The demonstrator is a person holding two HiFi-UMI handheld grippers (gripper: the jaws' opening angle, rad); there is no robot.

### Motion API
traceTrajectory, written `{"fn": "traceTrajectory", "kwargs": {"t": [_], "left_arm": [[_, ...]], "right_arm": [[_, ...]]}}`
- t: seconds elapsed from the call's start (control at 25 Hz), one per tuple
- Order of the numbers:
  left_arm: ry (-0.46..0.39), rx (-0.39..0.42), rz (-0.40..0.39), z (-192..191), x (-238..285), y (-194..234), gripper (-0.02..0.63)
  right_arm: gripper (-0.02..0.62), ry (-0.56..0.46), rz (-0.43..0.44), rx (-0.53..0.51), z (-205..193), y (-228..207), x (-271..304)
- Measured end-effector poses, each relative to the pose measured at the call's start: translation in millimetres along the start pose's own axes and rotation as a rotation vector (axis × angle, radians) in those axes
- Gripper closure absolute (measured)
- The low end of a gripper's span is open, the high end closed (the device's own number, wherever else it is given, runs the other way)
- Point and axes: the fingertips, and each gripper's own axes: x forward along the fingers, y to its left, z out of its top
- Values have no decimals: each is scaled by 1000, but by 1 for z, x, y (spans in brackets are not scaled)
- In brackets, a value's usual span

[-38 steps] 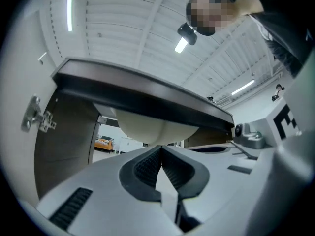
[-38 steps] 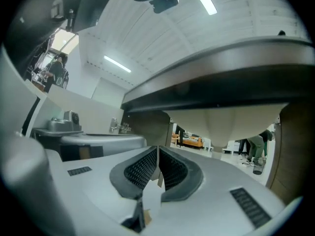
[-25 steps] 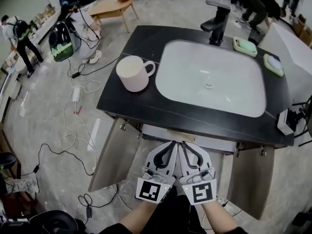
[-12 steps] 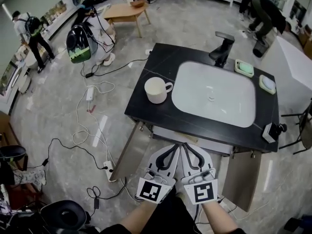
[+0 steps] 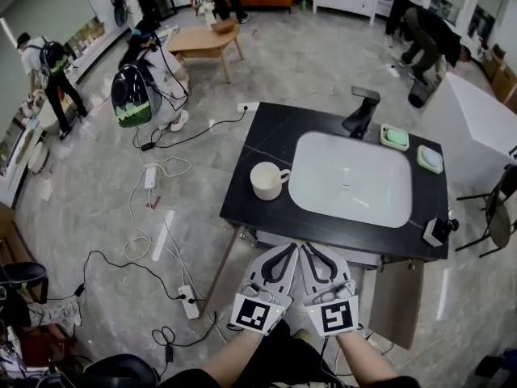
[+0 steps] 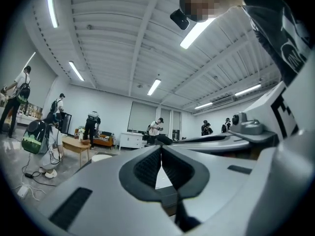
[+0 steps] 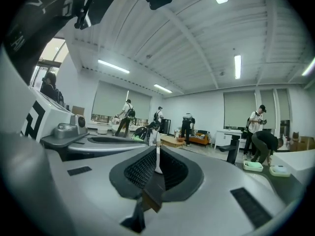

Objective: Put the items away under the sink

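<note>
Holding the left gripper (image 5: 289,250) and the right gripper (image 5: 310,250) side by side low in the head view, marker cubes nearest the body, tips aiming at the vanity's near edge. Pinching the left jaws fully together on nothing, the pads (image 6: 146,167) meeting along one line in the left gripper view. Pinching the right jaws all but together as well, only a hairline slit showing between the ribbed pads (image 7: 140,169) in the right gripper view, nothing caught there.

Flanking both grippers, finding the two cabinet doors under the sink swung open: the left door (image 5: 216,272) and the right door (image 5: 397,296). Moving up to the black countertop (image 5: 262,148), spotting the cream mug (image 5: 266,181) standing upright just left of the white basin (image 5: 323,204), handle turned toward it. Noting a small white-and-black device (image 5: 434,231) at the near right corner.

Reaching the far edge, finding the black faucet (image 5: 359,113) behind the basin and, right of it, a green soap dish (image 5: 394,137) and a second soap dish (image 5: 430,159) further right — apart from each other, well apart from the mug. Seeing beyond, on the floor, a power strip (image 5: 189,301), loose cables (image 5: 137,217), a wooden table (image 5: 202,40) and several people (image 5: 50,67)
</note>
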Motion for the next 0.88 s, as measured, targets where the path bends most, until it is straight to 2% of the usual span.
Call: {"fn": "traceTrajectory", "kwargs": {"t": [0.24,0.4,0.64,0.88], "left_arm": [[-12,8,0,22,5,26,597],[-17,5,25,26,3,44,597],[-2,6,56,23,14,75,597],[46,-5,54,11,39,105,597]], "right_arm": [[555,6,7,-12,19,6,21],[555,9,48,-34,27,14,35],[555,41,88,-20,18,12,70],[555,105,145,-19,10,-4,113]]}}
